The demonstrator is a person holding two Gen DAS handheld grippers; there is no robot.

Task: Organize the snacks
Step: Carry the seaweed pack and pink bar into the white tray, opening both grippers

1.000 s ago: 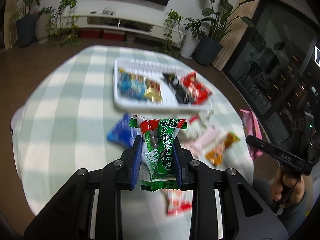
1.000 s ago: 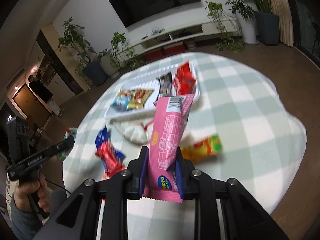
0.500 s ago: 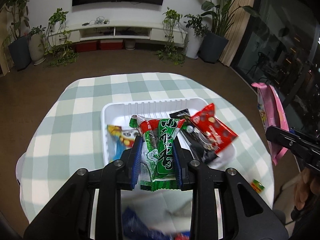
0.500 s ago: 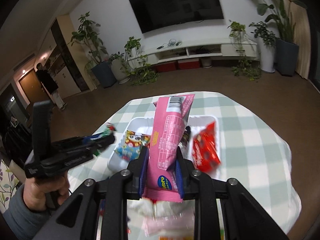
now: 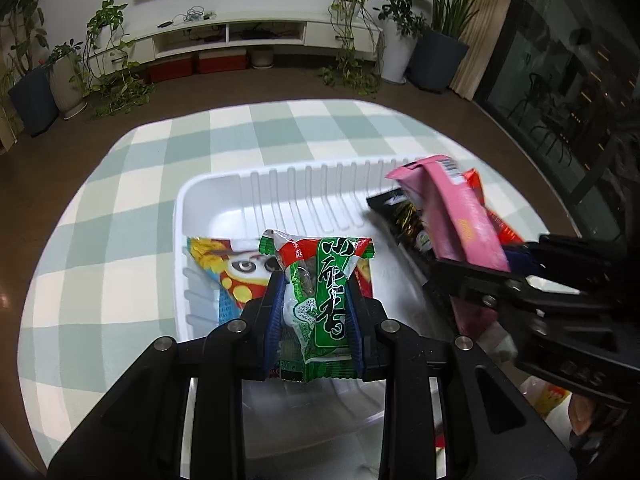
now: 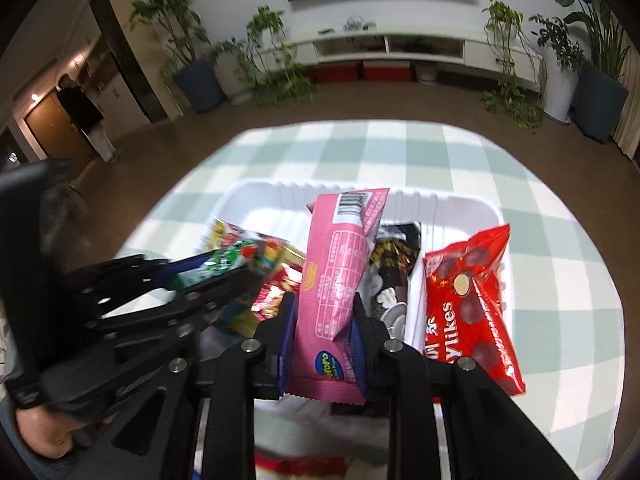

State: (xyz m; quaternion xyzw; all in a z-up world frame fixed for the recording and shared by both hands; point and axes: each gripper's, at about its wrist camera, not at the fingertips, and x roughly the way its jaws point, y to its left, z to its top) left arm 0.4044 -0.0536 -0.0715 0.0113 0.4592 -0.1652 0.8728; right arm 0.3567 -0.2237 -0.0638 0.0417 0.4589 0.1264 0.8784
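Note:
My left gripper [image 5: 316, 296] is shut on a green snack packet [image 5: 320, 280] and holds it over the white tray [image 5: 248, 188]. My right gripper [image 6: 324, 320] is shut on a pink snack bar [image 6: 340, 272] above the same tray [image 6: 460, 208]; the bar also shows in the left wrist view [image 5: 452, 208]. In the tray lie a red chocolate-ball bag [image 6: 468, 300], a black packet [image 6: 394, 256] and a yellow-and-blue cartoon packet [image 5: 224, 264]. The left gripper also shows in the right wrist view [image 6: 224, 268], beside the pink bar.
The tray sits on a round table with a green-and-white checked cloth [image 5: 132, 208]. A few loose snacks lie near the table's front edge [image 5: 548, 396]. Beyond the table are a brown floor, potted plants and a white TV console [image 5: 240, 36].
Both grippers have moved forward from above the loose snacks to over the tray, each still holding its packet. They now stand close side by side.

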